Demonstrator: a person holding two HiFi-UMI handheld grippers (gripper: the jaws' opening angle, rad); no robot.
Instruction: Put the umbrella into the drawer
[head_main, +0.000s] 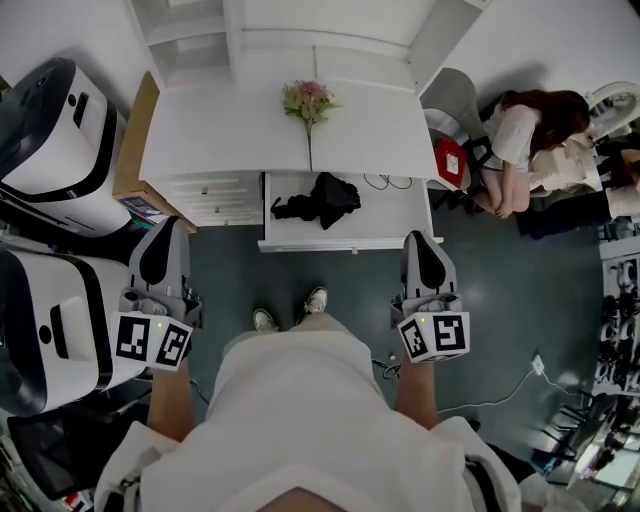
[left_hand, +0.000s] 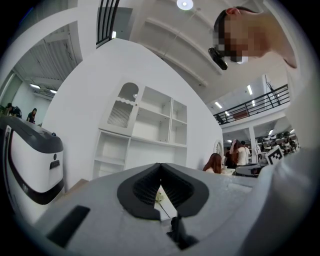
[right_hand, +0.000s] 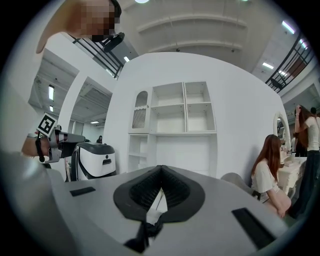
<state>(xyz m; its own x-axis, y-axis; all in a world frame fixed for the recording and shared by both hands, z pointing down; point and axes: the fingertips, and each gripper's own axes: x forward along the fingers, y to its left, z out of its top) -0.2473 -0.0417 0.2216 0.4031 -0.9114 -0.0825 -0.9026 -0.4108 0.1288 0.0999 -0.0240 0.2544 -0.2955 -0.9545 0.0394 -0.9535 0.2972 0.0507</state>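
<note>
a white desk (head_main: 230, 130) on grey floor (head_main: 500, 290), black umbrella (head_main: 320, 198) in its open drawer (head_main: 400, 215).

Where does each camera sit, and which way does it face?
Head view: on the head, steeply down at desk and open drawer with umbrella; shows lap, left tongs, right tongs.
Left gripper view: on the left tongs, level toward the shelf; shows shut tongs, shirt at right.
Right gripper view: on the right tongs, level toward the shelf; shows shut tongs, left hand.
Shared: both gripper views show the shelf and a seated person.
</note>
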